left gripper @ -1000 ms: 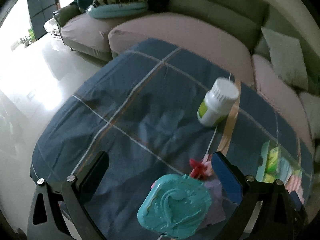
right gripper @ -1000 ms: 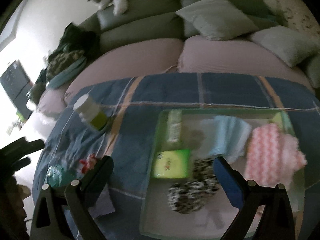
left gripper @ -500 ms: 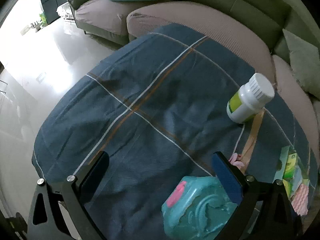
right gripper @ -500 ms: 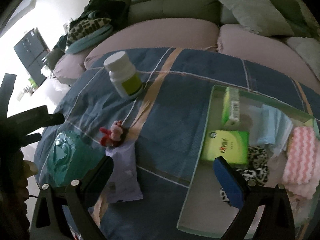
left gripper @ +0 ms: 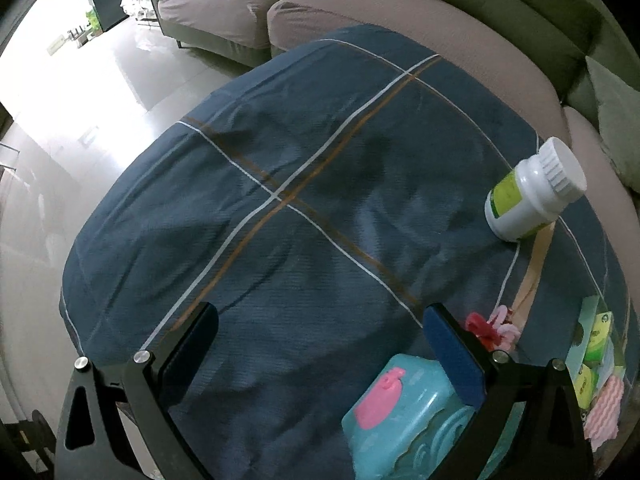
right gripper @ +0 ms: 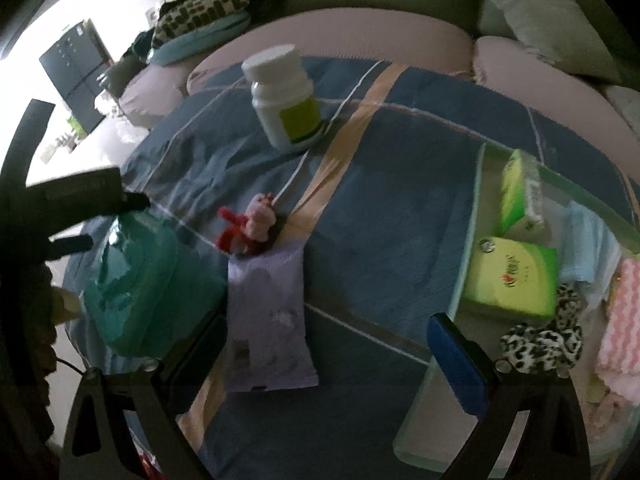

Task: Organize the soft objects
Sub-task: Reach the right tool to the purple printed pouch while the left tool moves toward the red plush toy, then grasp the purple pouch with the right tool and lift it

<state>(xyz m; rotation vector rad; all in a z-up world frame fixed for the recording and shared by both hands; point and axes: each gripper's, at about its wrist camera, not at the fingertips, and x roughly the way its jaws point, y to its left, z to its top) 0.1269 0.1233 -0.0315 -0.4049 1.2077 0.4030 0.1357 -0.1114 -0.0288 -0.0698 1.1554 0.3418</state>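
Lying near the bench's left edge, a lilac soft pouch (right gripper: pixel 268 316) sits just beside the right hand-held gripper's (right gripper: pixel 326 344) left finger; both the right and left hand-held gripper (left gripper: pixel 320 344) gape empty.

My left gripper's blue-padded finger (left gripper: pixel 454 356) covers one corner of the teal plastic box with the pink clasp (left gripper: pixel 400 420), whose lower part the frame cuts off. In my right view, the clear glass tray (right gripper: pixel 460 308) runs off-frame, the pink wavy cloth (right gripper: pixel 624 320) is cropped, and the green tissue pack (right gripper: pixel 516 282) has unreadable print.
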